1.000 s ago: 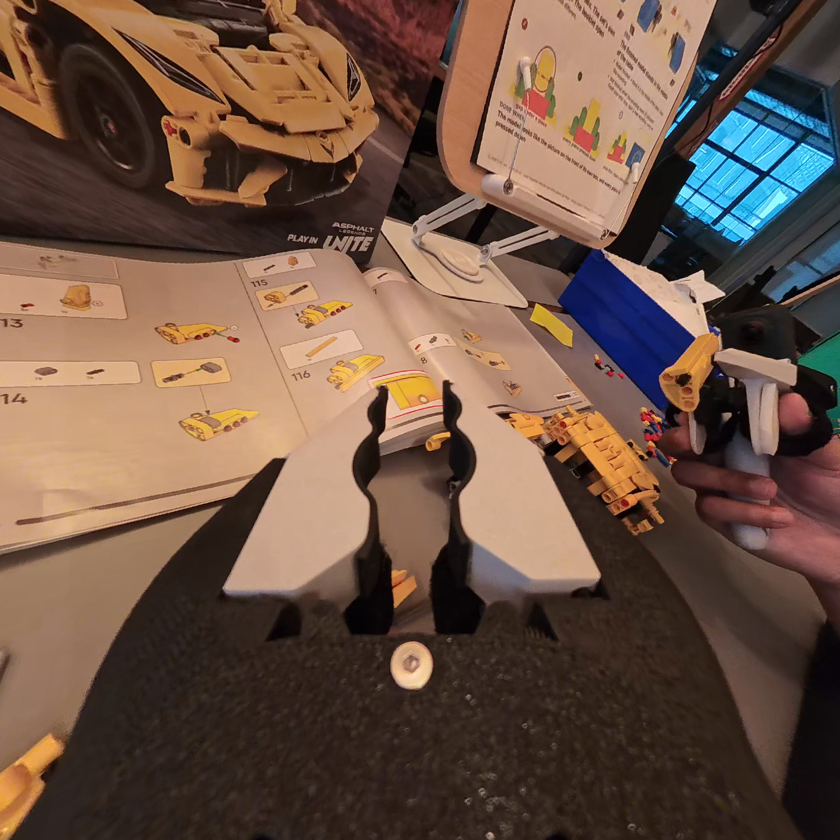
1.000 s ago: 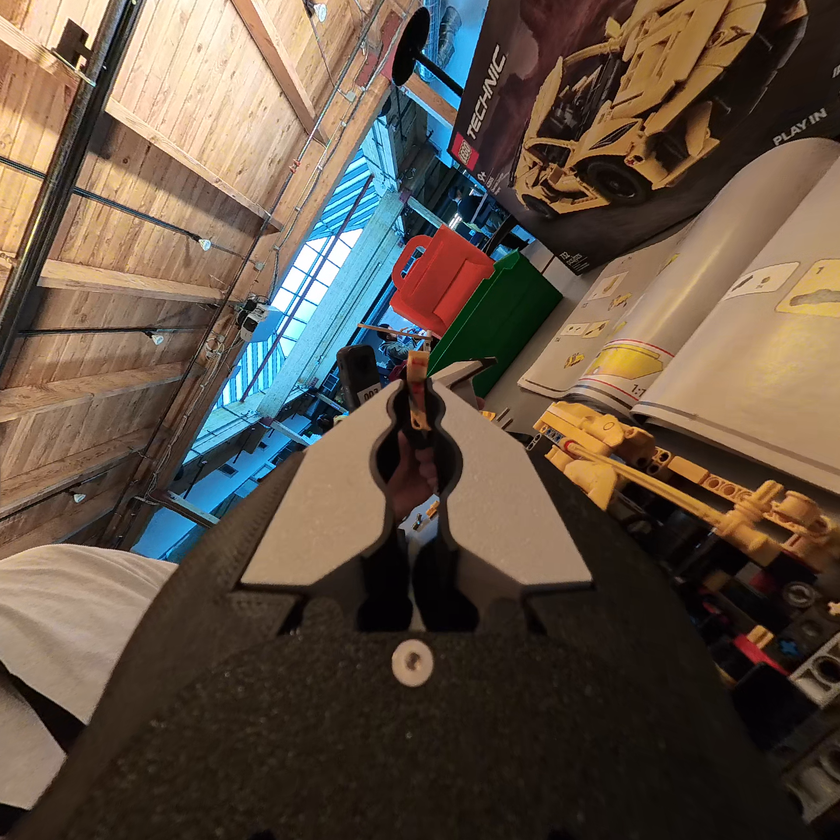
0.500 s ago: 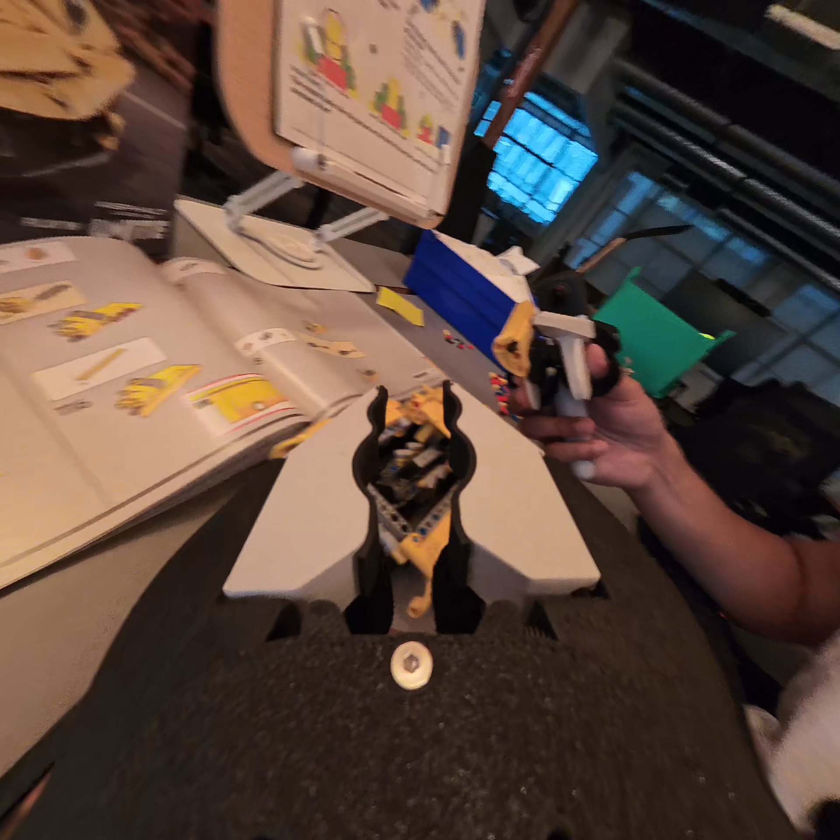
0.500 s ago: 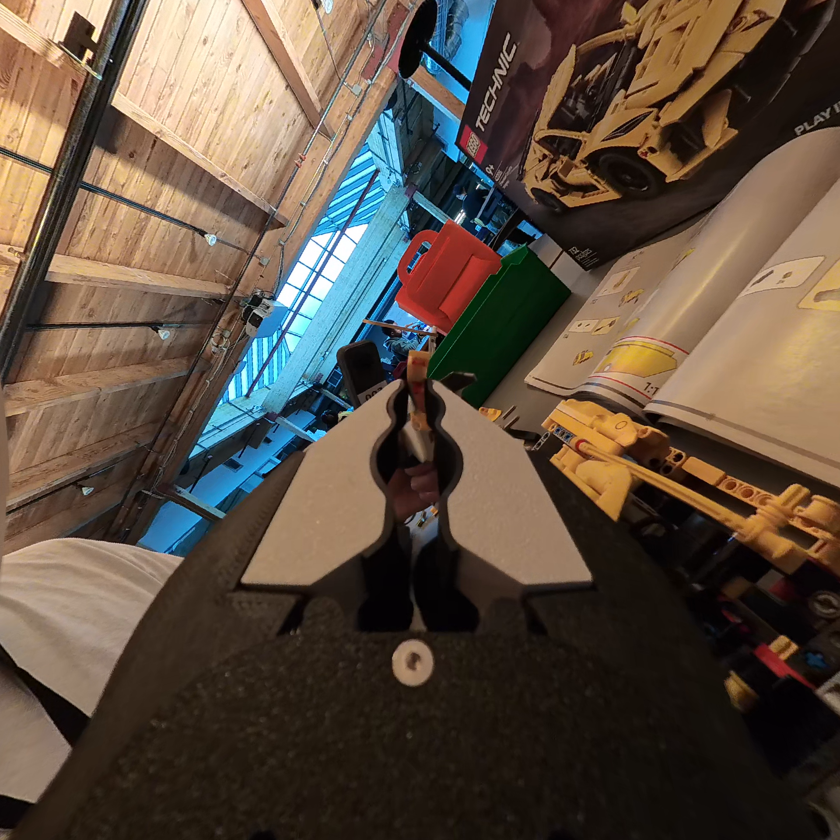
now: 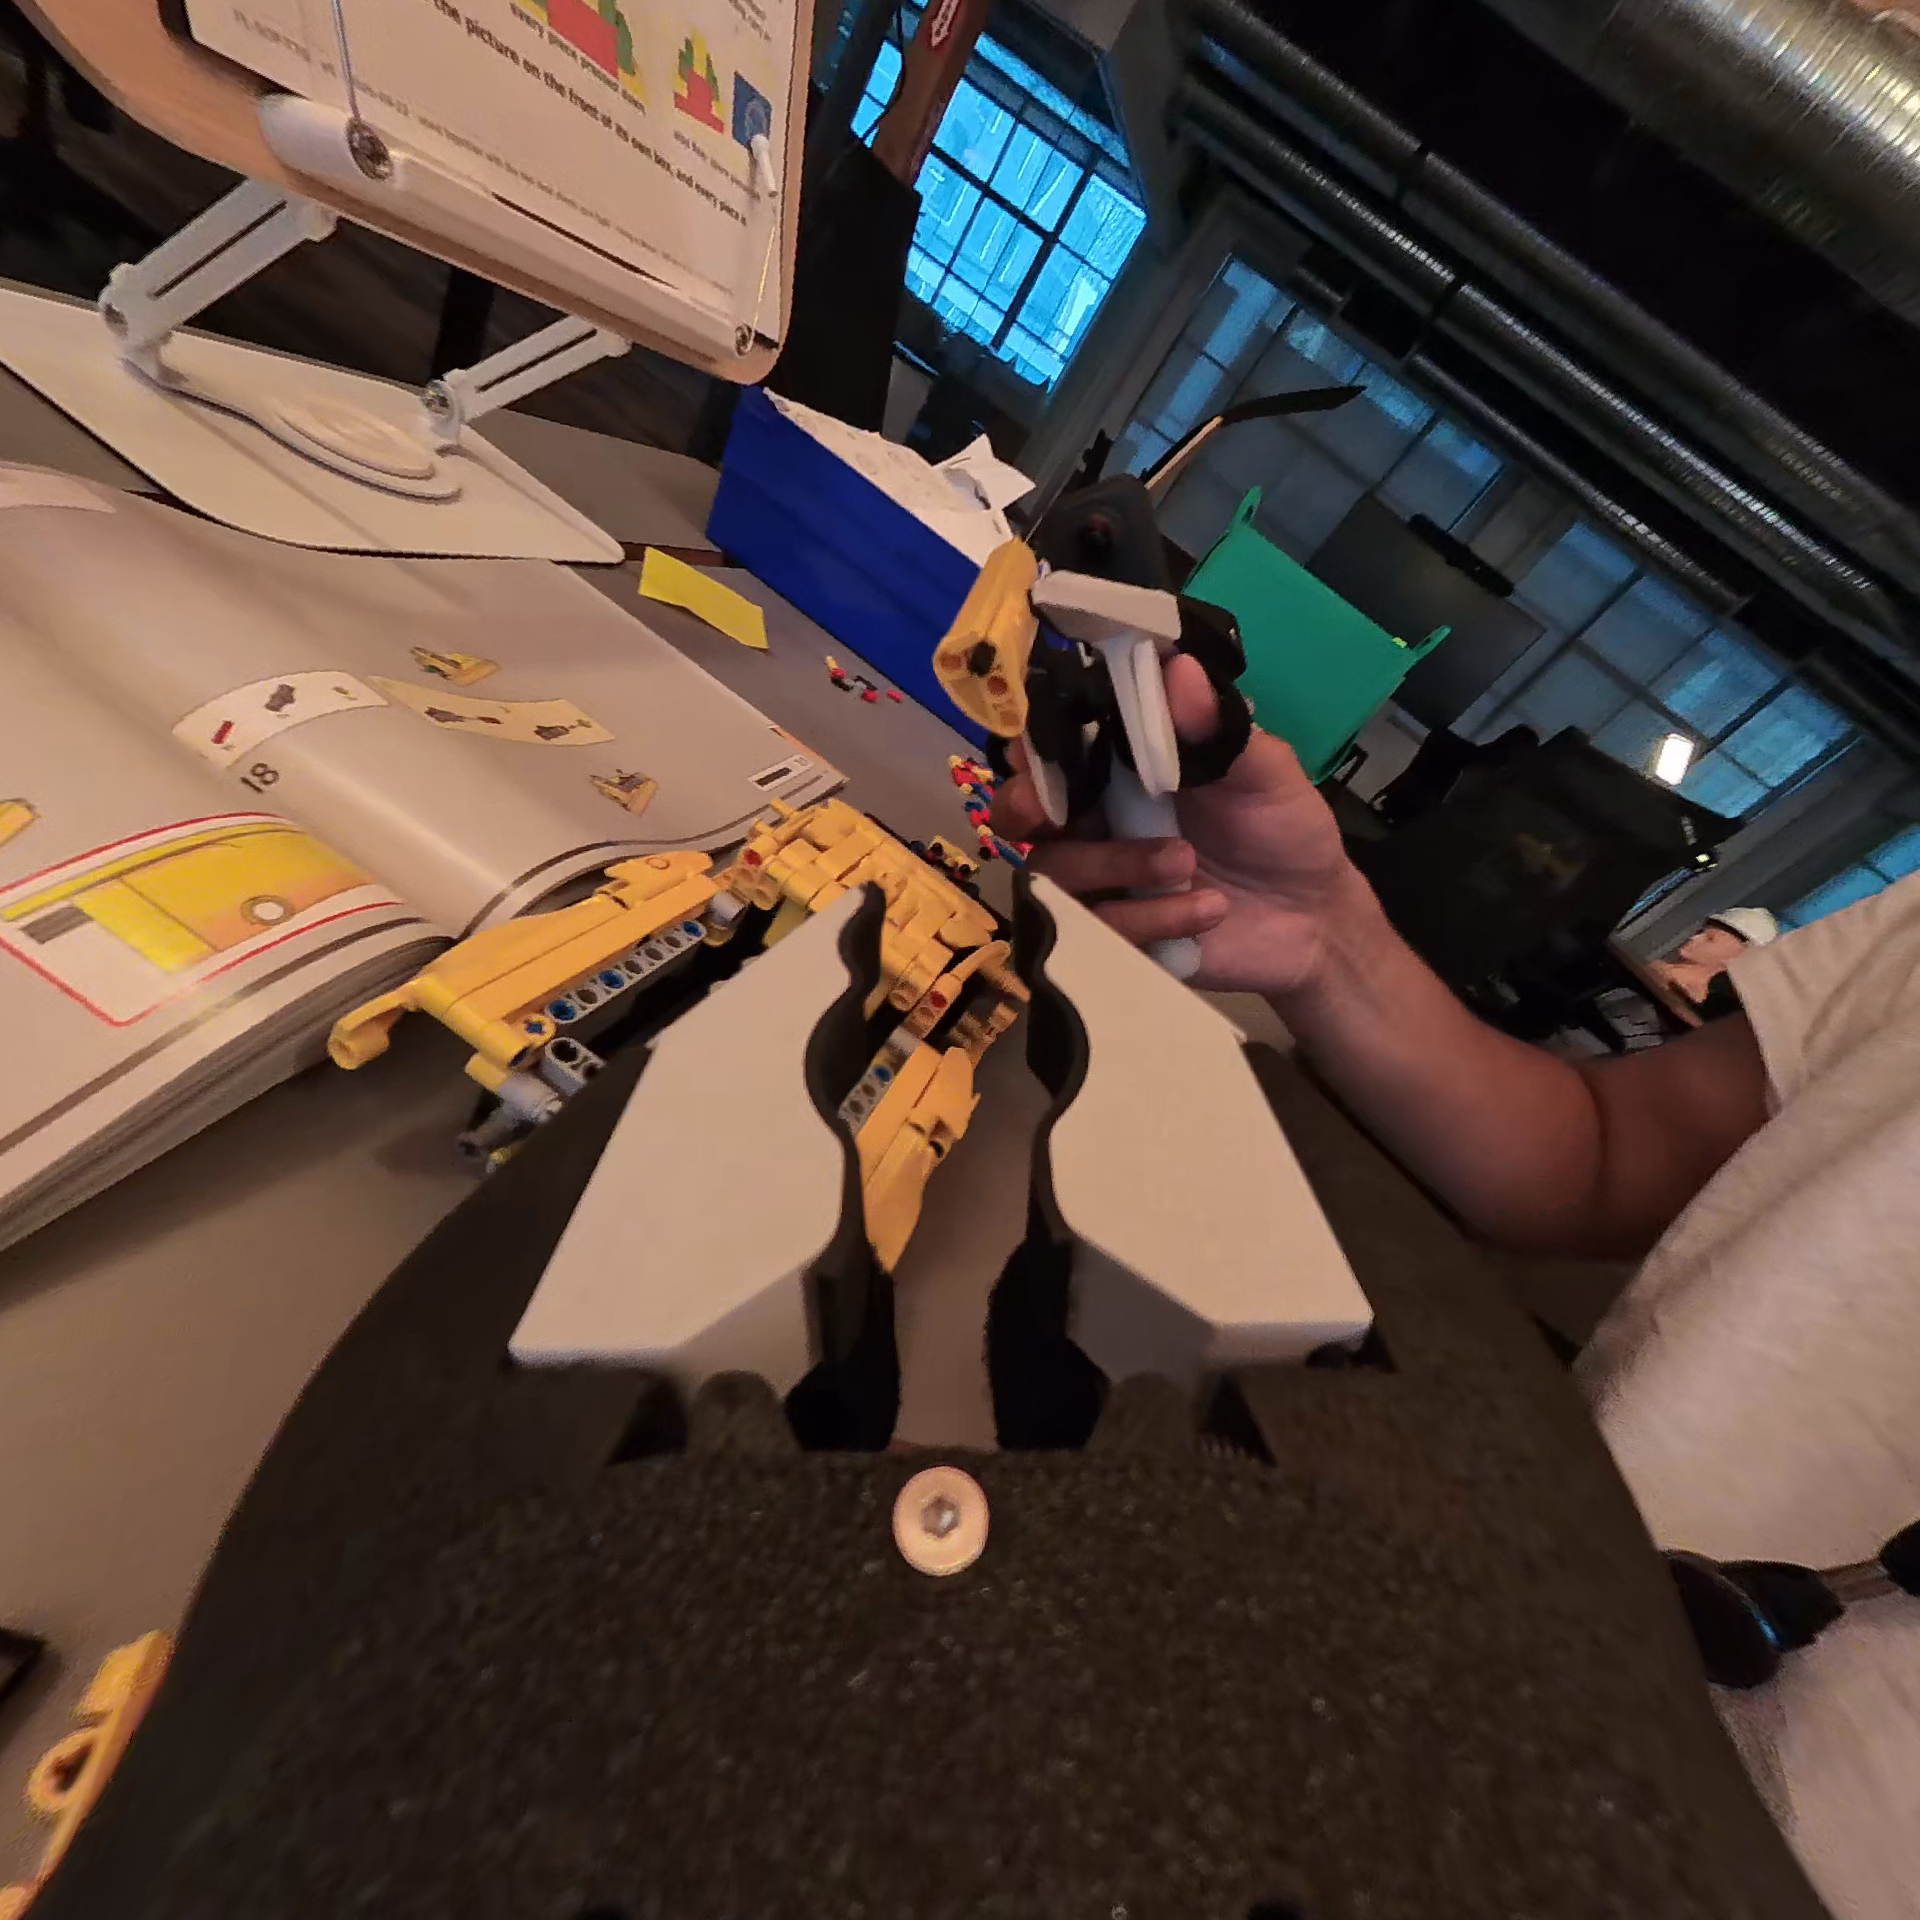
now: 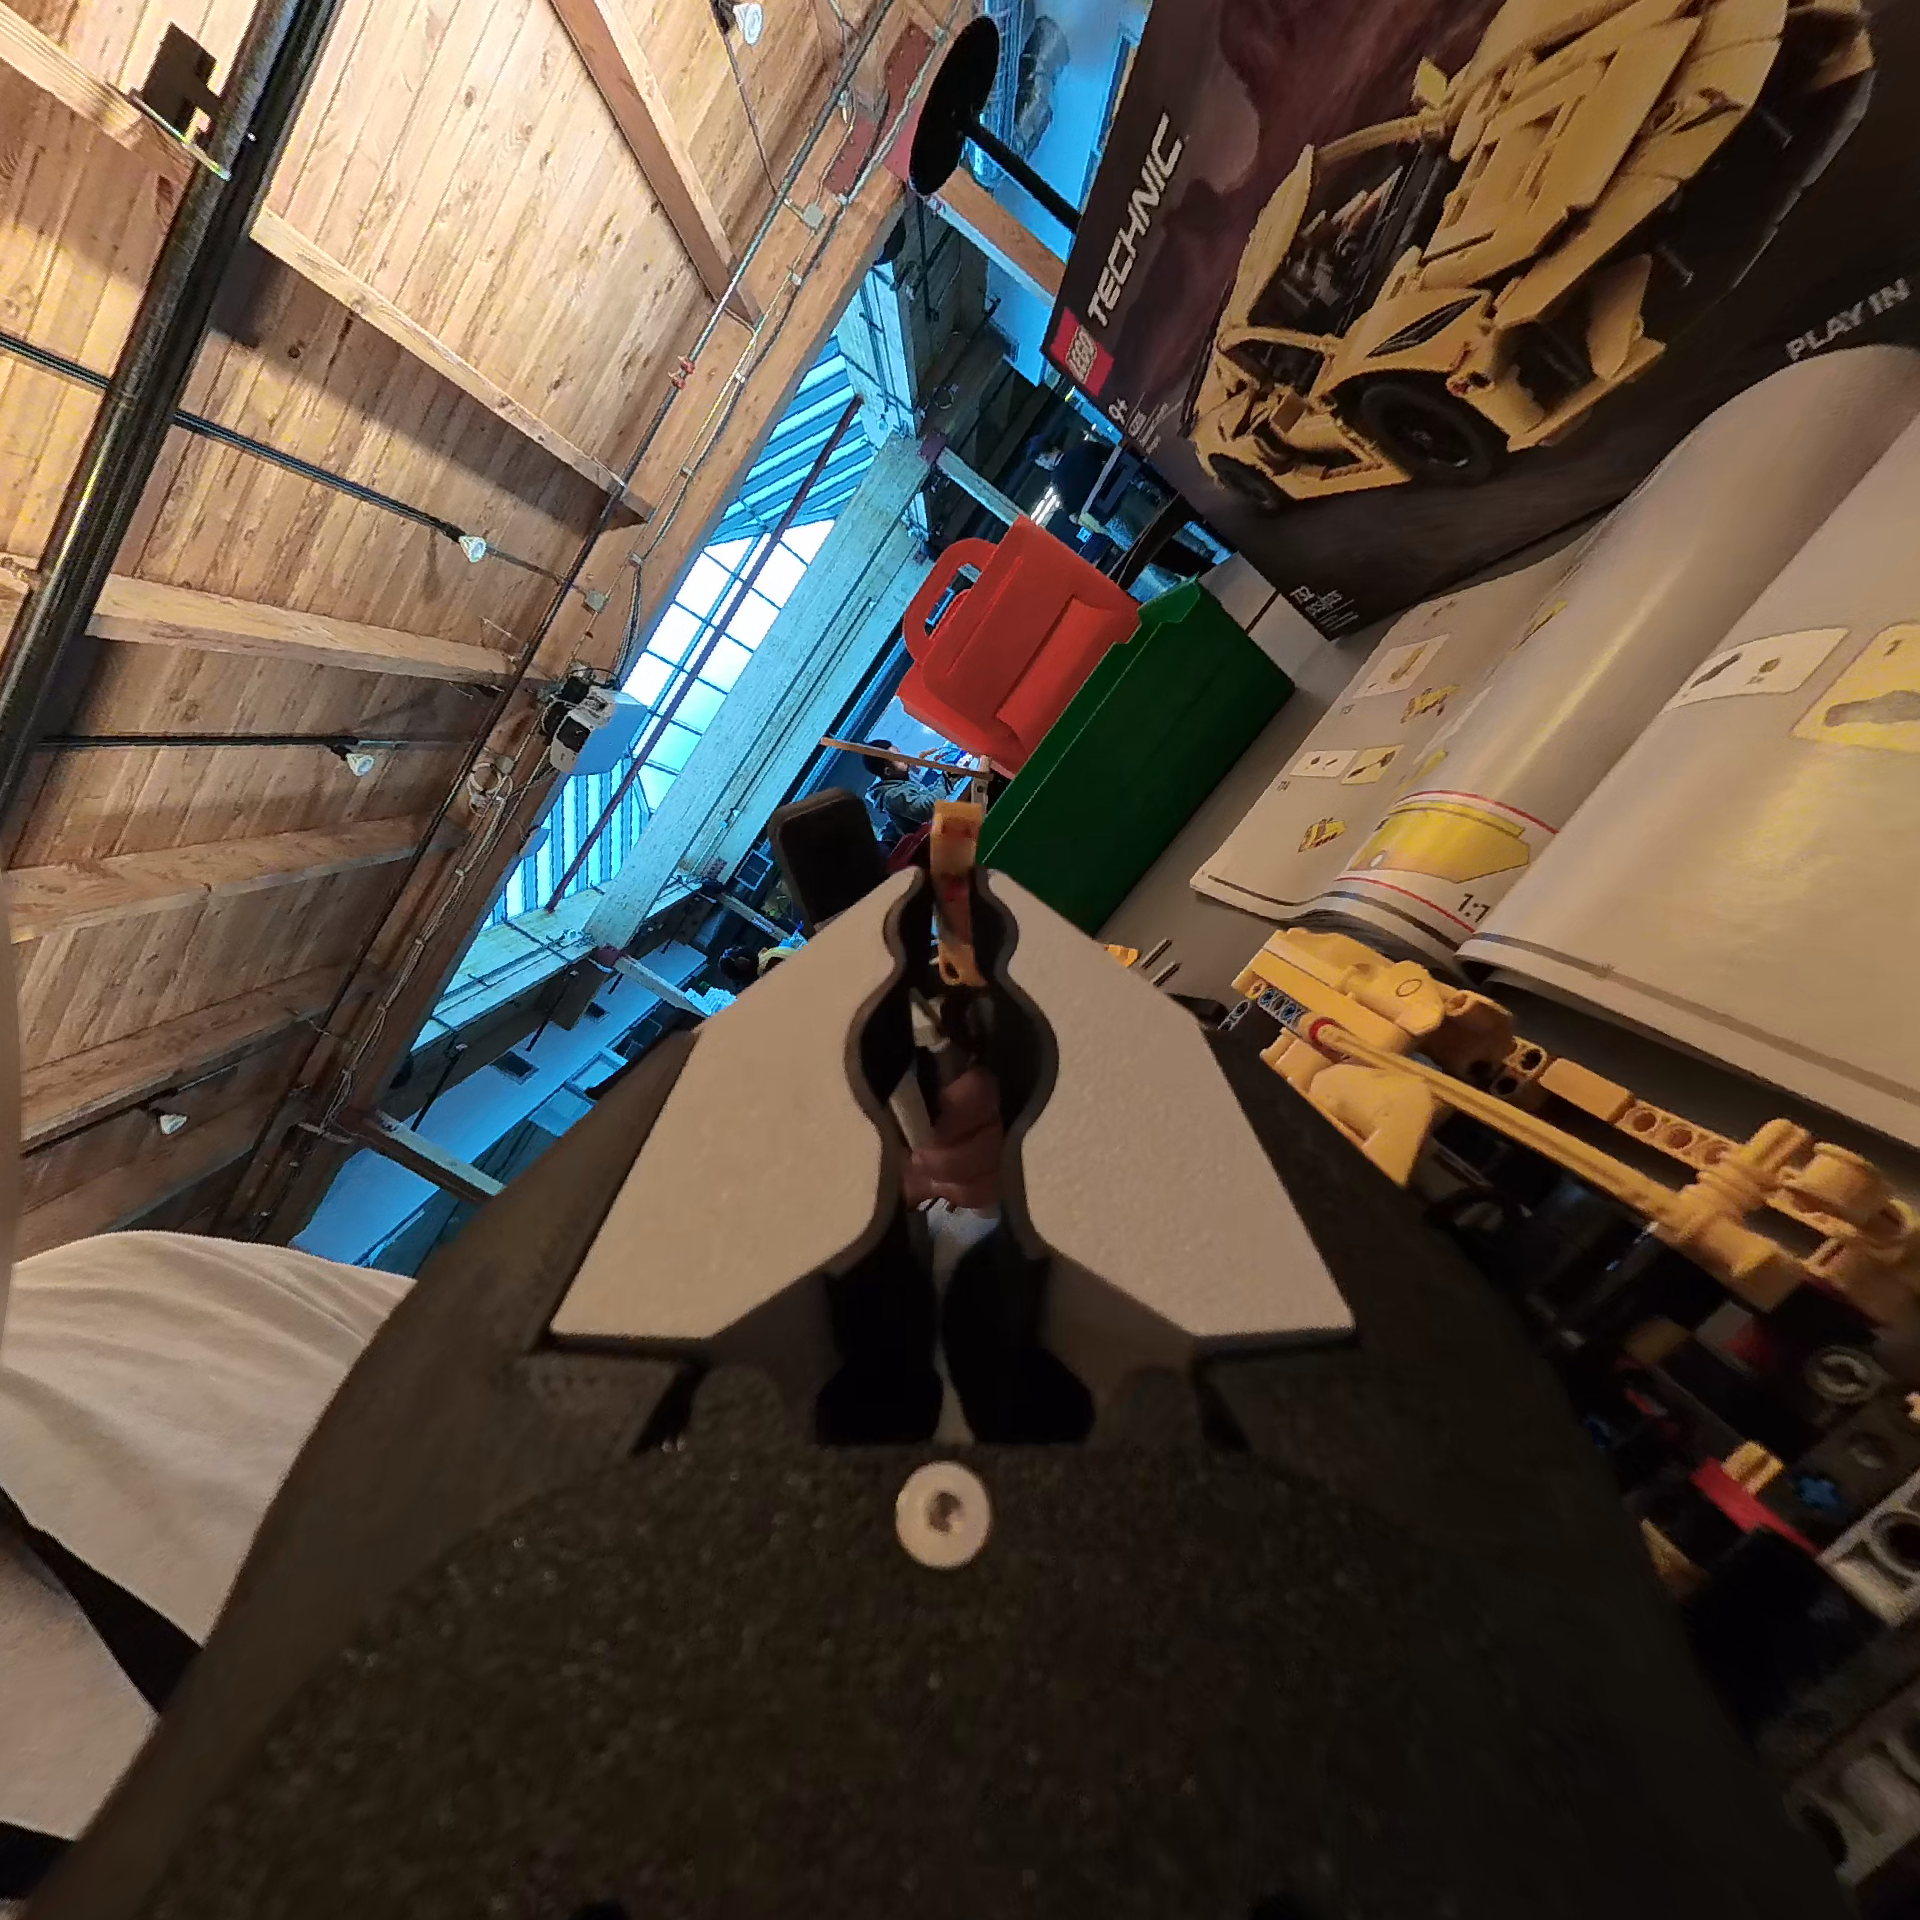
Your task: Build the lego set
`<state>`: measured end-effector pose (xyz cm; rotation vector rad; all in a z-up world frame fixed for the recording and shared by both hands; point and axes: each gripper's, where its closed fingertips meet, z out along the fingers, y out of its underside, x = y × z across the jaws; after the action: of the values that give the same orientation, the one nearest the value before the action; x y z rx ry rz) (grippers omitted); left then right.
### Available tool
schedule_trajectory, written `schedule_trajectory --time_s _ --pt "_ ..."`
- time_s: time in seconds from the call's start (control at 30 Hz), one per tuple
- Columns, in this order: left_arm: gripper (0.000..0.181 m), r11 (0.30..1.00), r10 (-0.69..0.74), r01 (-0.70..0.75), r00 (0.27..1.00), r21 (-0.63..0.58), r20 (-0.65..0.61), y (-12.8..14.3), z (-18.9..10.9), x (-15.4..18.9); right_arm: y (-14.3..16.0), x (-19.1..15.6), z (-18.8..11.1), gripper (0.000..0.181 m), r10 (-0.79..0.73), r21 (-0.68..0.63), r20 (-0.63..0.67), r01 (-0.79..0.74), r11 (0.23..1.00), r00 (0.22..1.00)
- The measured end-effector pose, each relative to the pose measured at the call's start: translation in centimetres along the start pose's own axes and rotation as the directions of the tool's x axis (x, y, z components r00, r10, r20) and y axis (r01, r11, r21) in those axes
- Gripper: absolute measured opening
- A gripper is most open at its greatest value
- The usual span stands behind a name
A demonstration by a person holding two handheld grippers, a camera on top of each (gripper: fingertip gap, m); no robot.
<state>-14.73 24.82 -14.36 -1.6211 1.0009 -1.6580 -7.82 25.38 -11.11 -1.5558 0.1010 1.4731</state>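
We hold the left gripper [image 5: 940, 935] above the bench [image 5: 208, 1330], jaws released and empty, over the half-built yellow car [image 5: 831, 935] lying beside the open booklet [image 5: 364, 727]. Our right gripper [image 6: 954, 914] is raised, jaws clenched on a small yellow piece [image 6: 954, 894].

Left claw [image 5: 940, 925] sits low and level, fingers spread with a clear gap and nothing pinched between them. Up ahead and to its right, the right claw [image 5: 1023, 665] is held raised in a bare hand [image 5: 1236, 862], forearm trailing back to the right. Its fingers are squeezed together on a small yellow piece [image 6: 953, 894] at the tips.
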Motion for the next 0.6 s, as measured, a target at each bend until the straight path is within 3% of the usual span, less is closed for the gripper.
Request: schedule_trajectory --time_s 0.6 --pt "0.024 0.995 0.097 -0.094 0.992 -0.039 0.078 0.4 -0.1 -0.7 -2.6 0.5 -2.1 0.005 -0.027 0.104 -0.068 0.034 0.994 0.997"
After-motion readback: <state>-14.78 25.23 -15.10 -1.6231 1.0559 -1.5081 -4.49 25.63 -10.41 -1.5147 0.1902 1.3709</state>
